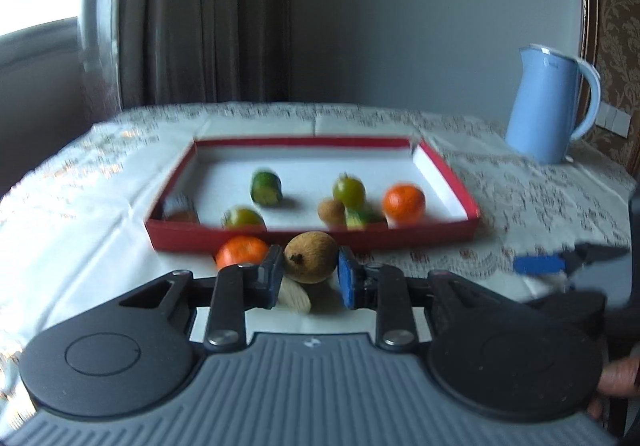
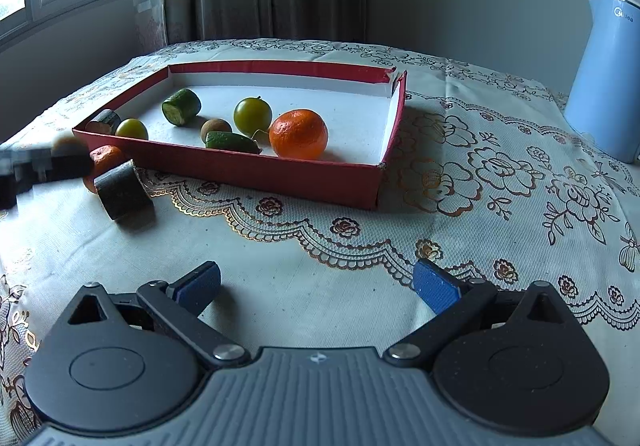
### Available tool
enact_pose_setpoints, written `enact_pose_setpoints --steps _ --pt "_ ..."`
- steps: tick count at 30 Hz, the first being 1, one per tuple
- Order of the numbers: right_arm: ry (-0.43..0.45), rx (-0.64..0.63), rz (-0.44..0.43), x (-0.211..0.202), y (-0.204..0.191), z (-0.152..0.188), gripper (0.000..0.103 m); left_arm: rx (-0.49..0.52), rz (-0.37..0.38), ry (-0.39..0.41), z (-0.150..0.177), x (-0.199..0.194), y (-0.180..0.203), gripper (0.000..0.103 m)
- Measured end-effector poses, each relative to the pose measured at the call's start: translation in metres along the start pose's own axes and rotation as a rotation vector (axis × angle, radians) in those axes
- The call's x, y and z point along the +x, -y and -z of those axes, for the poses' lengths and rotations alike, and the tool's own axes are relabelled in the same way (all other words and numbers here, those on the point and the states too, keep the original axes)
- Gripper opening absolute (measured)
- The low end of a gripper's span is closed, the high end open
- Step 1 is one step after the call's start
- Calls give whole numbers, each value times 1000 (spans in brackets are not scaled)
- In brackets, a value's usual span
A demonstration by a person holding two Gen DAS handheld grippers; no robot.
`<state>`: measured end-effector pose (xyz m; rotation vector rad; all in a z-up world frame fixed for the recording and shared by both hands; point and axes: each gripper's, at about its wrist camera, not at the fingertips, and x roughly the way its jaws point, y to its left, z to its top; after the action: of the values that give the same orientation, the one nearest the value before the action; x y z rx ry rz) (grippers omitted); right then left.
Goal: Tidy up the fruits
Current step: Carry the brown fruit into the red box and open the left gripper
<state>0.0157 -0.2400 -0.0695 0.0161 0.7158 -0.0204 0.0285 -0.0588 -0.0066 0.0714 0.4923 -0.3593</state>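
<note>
Brown kiwi (image 1: 311, 256) sits clamped in the left gripper (image 1: 308, 278), while the right gripper (image 2: 316, 286) gapes empty.

The only readable lettering is a small grey brand mark near the top of the pale blue plastic electric kettle (image 2: 604, 78) in the right wrist view; it appears to read "Midea", though its first letters are partly cut off. In the left wrist view the kettle's mark is too blurred to read.
</note>
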Motion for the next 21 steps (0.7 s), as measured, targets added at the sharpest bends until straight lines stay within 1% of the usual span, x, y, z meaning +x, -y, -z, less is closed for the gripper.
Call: enact_pose_setpoints --steps 3,7,10,15,18,21 --pt "0 0 0 0 0 0 103 -5 -29 48 -21 5 -6 26" --pt "0 -1 1 0 -1 0 103 9 -84 46 -35 33 -8 26" --pt "0 -1 1 0 0 1 103 6 -92 13 -36 57 -9 26" --pt "1 -2 1 1 0 1 103 -32 -29 -59 -33 88 -8 27" --pt "1 -2 1 1 0 1 103 -26 -31 -91 -27 101 -5 27" --pt "1 -2 1 1 -1 1 103 -19 -43 -106 -22 110 -3 27"
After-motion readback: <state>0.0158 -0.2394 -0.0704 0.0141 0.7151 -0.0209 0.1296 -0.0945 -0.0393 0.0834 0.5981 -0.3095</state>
